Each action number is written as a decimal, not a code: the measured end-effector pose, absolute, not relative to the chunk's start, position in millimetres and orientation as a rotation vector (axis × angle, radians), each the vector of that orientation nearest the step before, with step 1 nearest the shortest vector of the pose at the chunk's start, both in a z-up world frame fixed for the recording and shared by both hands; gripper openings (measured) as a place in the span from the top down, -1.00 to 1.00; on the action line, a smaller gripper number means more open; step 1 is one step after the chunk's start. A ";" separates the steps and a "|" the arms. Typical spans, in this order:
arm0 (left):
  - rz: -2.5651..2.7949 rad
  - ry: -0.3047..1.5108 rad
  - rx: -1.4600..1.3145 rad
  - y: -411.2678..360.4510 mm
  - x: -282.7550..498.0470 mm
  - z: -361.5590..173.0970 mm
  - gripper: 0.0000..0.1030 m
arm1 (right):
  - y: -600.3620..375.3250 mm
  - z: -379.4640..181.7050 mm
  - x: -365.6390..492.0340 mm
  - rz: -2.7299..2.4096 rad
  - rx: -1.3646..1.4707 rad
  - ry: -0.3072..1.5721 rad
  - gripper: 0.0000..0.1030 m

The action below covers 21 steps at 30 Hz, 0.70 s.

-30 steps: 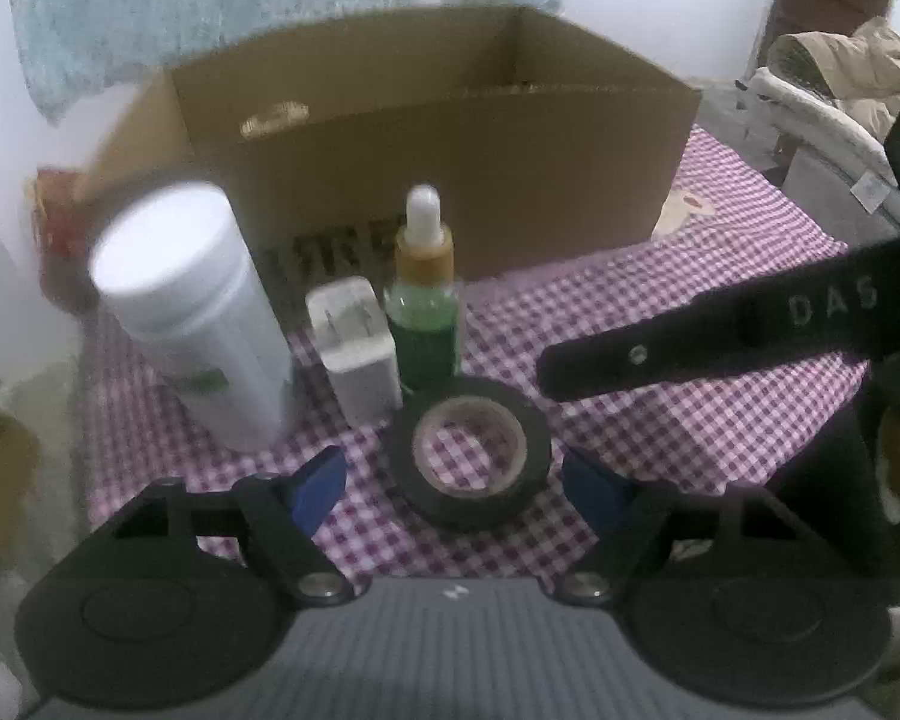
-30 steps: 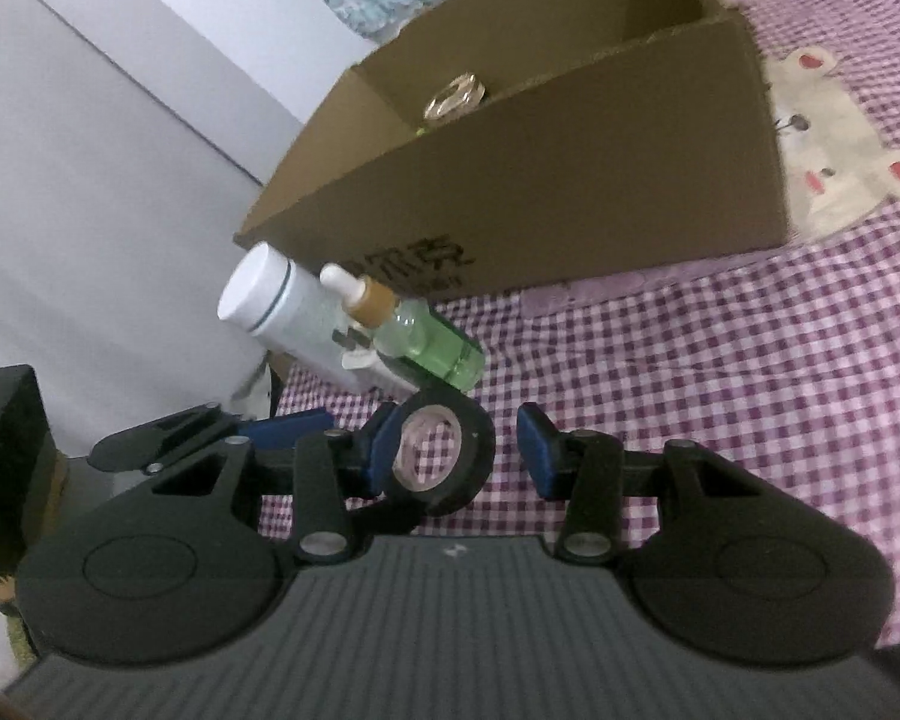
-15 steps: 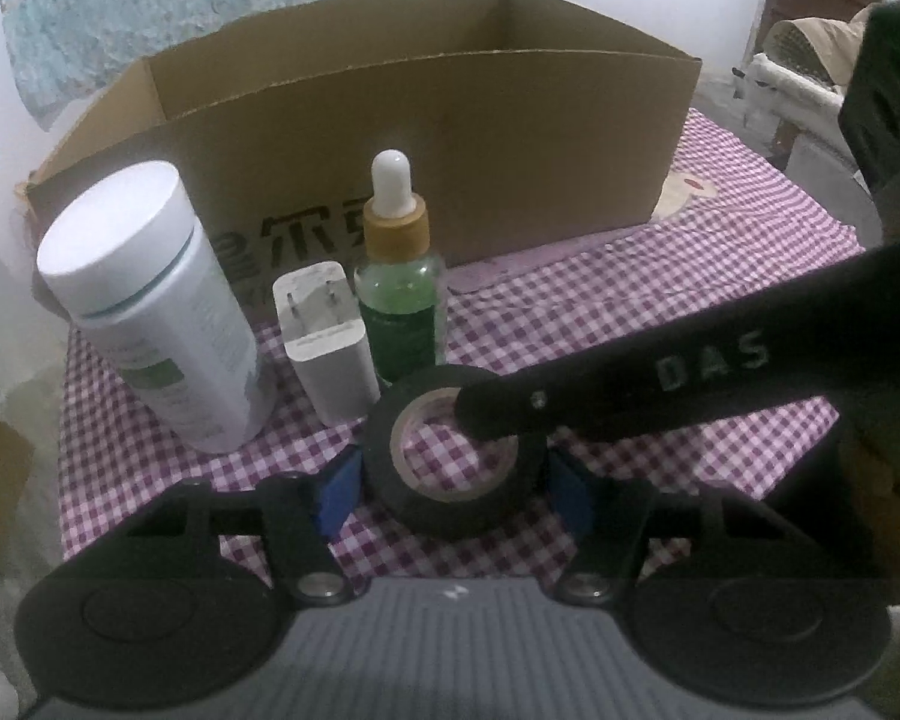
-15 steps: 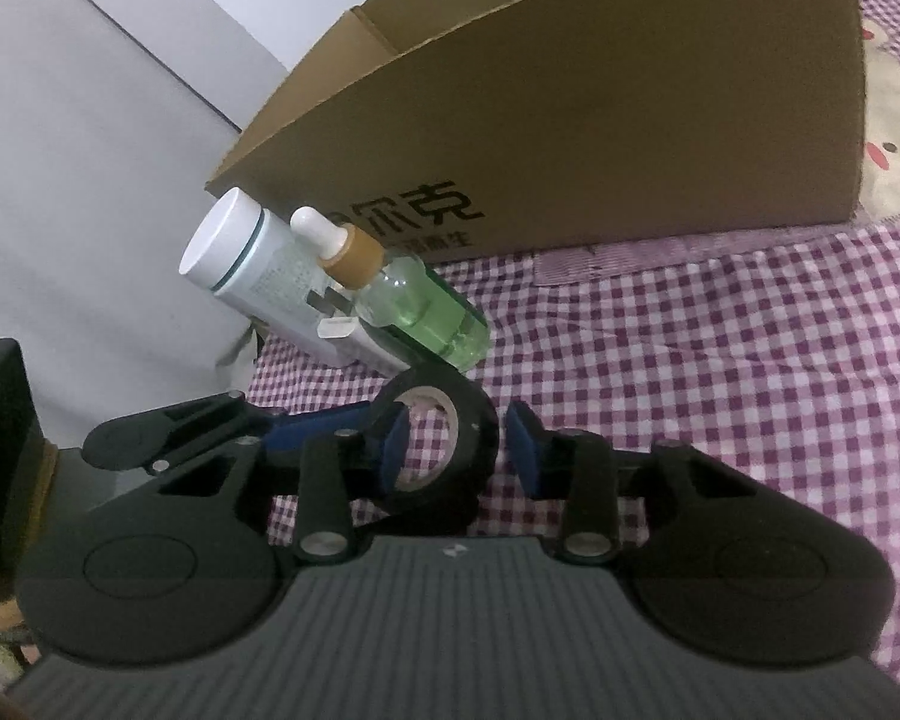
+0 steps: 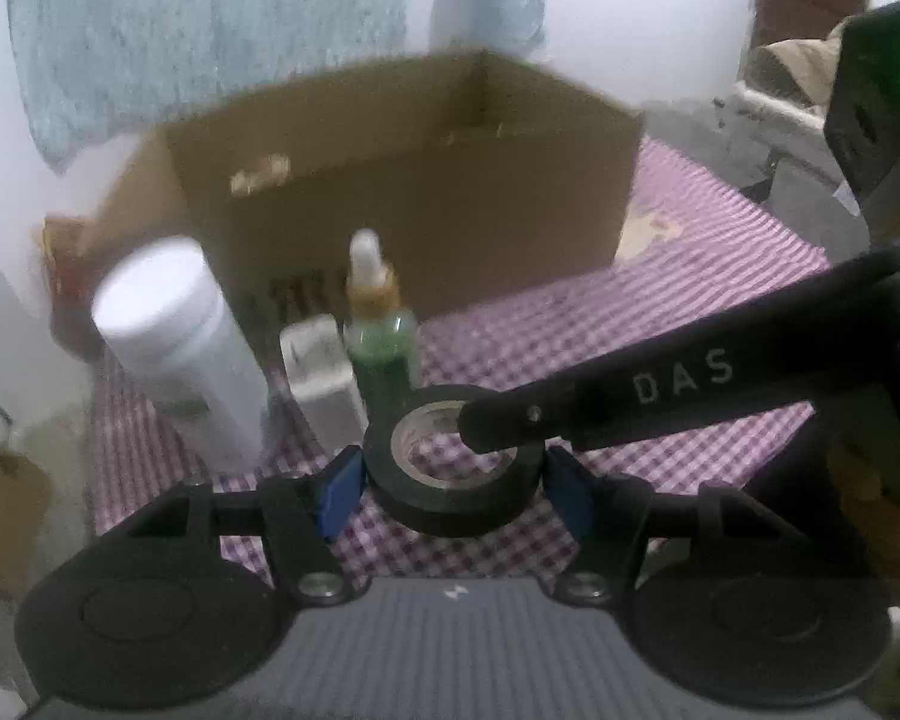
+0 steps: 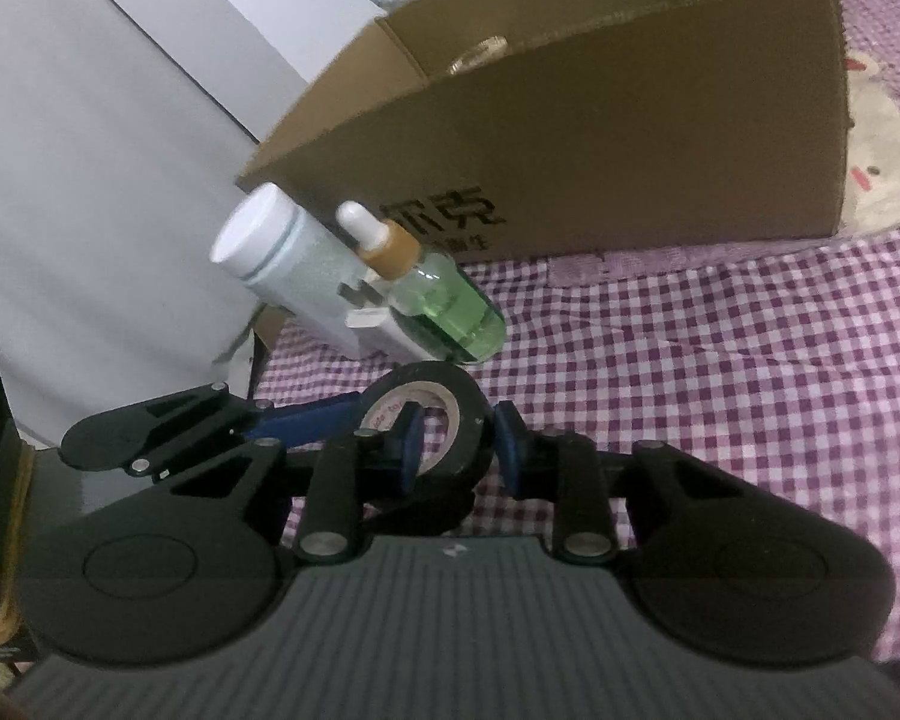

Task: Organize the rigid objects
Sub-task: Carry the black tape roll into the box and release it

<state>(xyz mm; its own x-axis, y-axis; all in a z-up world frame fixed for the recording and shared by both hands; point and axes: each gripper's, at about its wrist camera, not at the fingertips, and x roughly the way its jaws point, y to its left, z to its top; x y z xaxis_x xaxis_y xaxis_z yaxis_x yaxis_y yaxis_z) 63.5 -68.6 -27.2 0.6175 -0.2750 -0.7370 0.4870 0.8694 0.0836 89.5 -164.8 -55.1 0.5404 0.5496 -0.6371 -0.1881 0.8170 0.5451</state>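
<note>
The black tape roll (image 5: pixel 453 483) lies flat on the worktop's purple-and-white checked cloth (image 5: pixel 660 324), caught between both tools at once. The left gripper (image 5: pixel 453 483) straddles it from outside, one blue pad against each side of the roll, so its jaws stand fairly wide yet are closed on the roll. The right gripper (image 6: pixel 459 438) comes in from the other side: one blue finger sits inside the roll's hole and the other outside, so its jaws pinch the ring's wall; they have just been closing, with that wall between them. In the left wrist view its long black finger crosses over the roll's top.

Just behind the roll stand three things in a tight row: a green dropper bottle (image 6: pixel 450 306) with a tan collar and white bulb, a white plug adapter (image 5: pixel 321 387) beside it, and a taller white bottle (image 5: pixel 180 348) with a white cap. Behind them sits an open cardboard box (image 6: pixel 630 138) with dark printed characters on its near wall; something pale shows inside, too blurred to name.

A cartoon bear patch shows on the cloth beyond the box. A white wall runs behind the worktop, with a pale blue patterned cloth (image 5: pixel 210 30) hanging on it.
</note>
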 end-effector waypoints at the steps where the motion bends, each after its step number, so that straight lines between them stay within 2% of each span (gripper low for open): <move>1: -0.446 0.769 0.301 -70.7 59.4 -20.8 -0.29 | -165.9 -48.2 84.9 0.459 0.444 0.884 0.52; 7: -0.444 0.627 0.332 -83.2 47.1 26.9 -0.29 | -180.6 0.3 70.3 0.472 0.417 0.748 0.52; 13: -0.440 0.535 0.343 -103.5 75.1 69.2 -0.29 | -200.0 51.1 91.1 0.496 0.361 0.637 0.51; 17: -0.446 0.592 0.299 -112.4 121.1 83.0 -0.29 | -215.3 70.8 128.3 0.504 0.336 0.649 0.49; 21: -0.451 0.723 0.238 -115.5 174.3 77.0 -0.29 | -235.6 71.2 184.7 0.507 0.326 0.755 0.48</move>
